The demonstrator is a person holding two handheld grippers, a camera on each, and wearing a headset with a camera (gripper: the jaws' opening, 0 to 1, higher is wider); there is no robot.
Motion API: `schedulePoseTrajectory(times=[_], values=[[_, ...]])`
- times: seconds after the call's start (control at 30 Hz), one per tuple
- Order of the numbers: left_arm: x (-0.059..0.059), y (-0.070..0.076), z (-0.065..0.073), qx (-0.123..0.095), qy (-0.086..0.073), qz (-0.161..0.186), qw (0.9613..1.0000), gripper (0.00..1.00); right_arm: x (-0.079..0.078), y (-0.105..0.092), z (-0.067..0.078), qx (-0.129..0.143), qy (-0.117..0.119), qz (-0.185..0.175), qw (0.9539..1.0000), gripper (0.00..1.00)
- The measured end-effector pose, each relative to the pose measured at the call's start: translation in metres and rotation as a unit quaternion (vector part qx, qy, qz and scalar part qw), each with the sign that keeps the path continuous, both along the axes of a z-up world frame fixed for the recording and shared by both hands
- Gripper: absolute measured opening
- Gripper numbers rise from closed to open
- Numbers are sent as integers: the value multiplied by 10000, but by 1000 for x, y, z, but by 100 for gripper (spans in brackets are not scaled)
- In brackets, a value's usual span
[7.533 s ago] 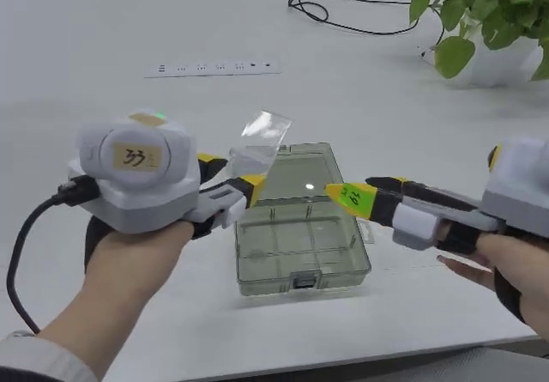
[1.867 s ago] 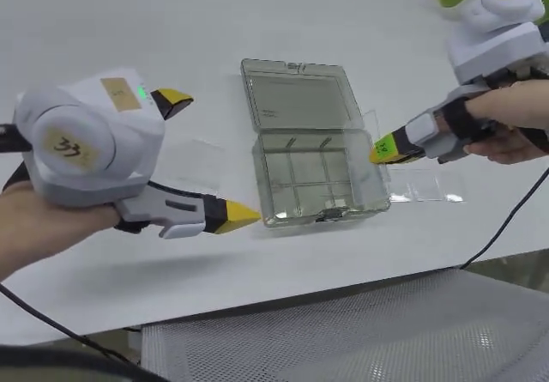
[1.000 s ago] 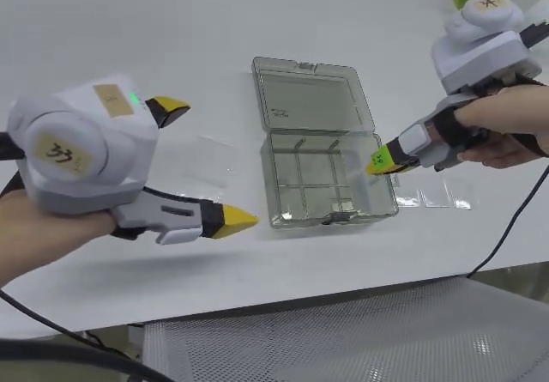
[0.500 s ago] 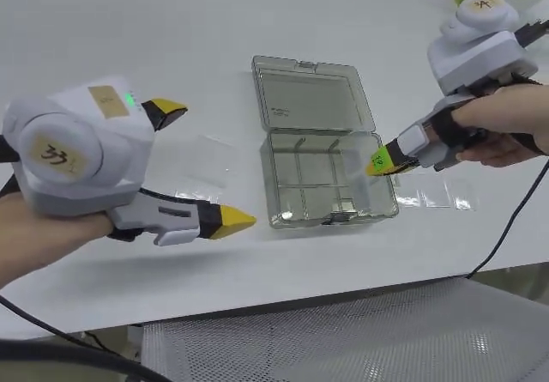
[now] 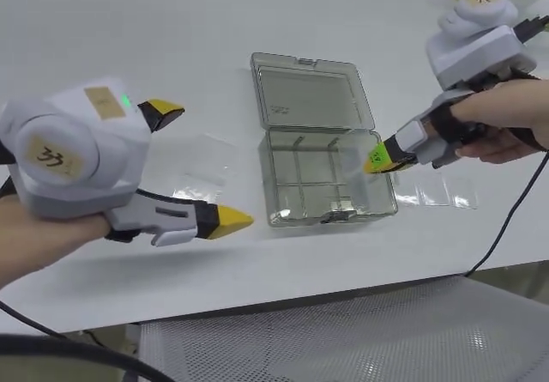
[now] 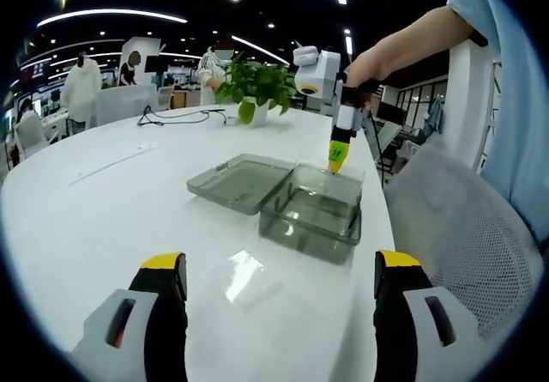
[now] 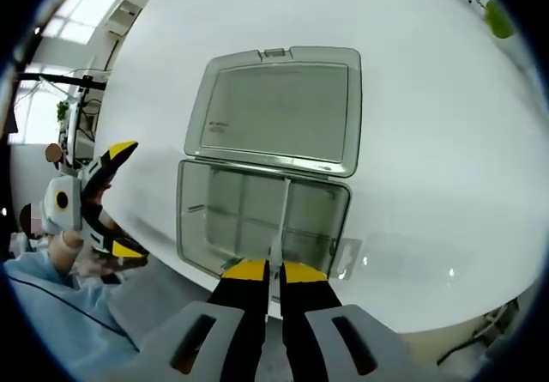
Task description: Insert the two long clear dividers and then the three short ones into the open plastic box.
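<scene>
Clear divider point(image 7: 276, 257) clamped between the right gripper's point(image 5: 375, 160) jaws, low over the right side of the open plastic box point(image 5: 309, 217); seating unclear. Left gripper point(image 5: 202, 164) hangs left of the box, jaws apart, empty. Some partitions seem in, count unclear; loose dividers point(image 5: 436, 191) on the table point(image 5: 103, 21) suggest mid-task.

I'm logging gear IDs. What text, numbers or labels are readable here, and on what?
"33": round tan sticker on the white housing of the left claw.
Green tag at the right claw tip: digits too blurred.
Small print on the clear plastic box lid: too small.
</scene>
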State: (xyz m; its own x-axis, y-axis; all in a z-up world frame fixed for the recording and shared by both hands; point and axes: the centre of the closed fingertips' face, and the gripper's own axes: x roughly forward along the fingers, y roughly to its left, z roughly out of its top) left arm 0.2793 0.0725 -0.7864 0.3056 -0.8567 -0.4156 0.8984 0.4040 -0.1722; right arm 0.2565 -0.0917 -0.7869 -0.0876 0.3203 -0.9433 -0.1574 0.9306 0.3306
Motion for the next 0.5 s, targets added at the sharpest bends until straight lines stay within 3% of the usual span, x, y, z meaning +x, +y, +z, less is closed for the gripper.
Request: schedulePoseTrajectory(times=[0.5], values=[[0, 3, -3, -32, 48, 62, 10000, 91, -1, 2, -5, -14, 69, 28, 10000, 5]])
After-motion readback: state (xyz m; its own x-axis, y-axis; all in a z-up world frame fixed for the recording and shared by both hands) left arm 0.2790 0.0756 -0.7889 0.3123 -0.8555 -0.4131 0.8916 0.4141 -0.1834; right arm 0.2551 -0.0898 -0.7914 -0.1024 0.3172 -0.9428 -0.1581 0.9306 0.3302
